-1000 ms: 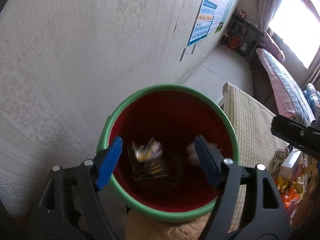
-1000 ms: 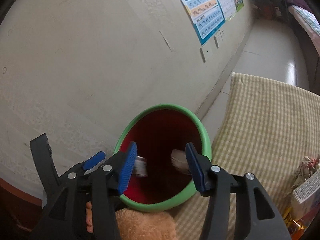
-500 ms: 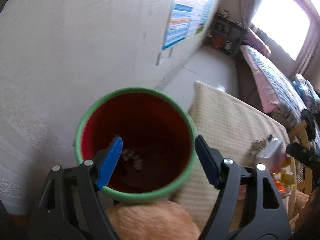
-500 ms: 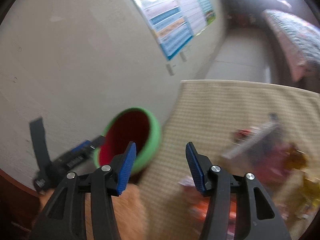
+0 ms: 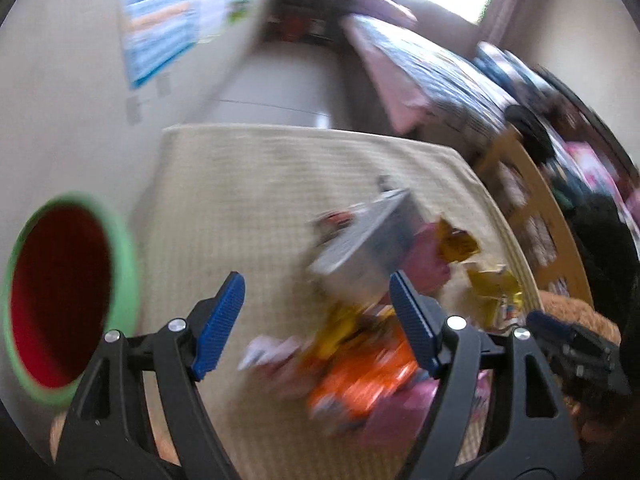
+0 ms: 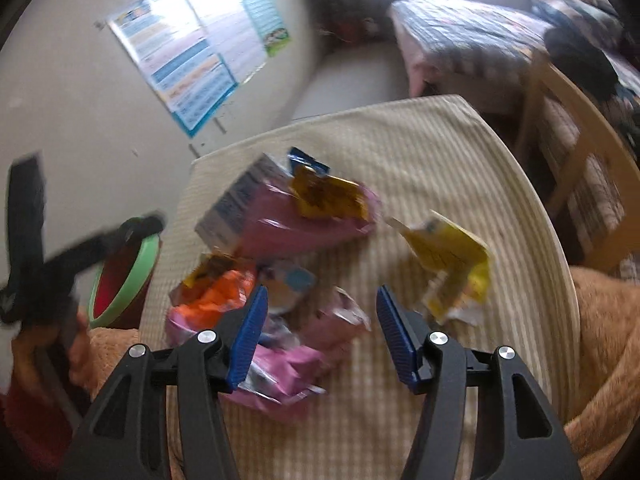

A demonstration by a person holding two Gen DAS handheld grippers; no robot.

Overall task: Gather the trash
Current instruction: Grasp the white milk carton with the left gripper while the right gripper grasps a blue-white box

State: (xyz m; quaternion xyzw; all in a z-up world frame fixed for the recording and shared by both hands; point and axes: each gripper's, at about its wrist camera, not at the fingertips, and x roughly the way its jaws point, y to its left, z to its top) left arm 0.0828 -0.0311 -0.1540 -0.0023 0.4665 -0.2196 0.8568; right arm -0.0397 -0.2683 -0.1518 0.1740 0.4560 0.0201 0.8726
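Beige checked cloth [image 6: 420,184] covers the table, beside a pale wall carrying a blue-and-white poster [image 6: 192,64]; heaped trash, a pile of pink, orange and yellow crumpled wrappers [image 6: 280,308] with a grey-and-white carton [image 5: 368,248], lies on the cloth; red bucket with green rim [image 5: 60,300] stands off the table's left edge; left gripper [image 5: 316,328] spread wide, empty; right gripper [image 6: 318,336] opening above the pile, nothing grasped.

Both wrist views angle down, close over the shared wrapper pile [image 5: 360,364] (blurred, apparently).
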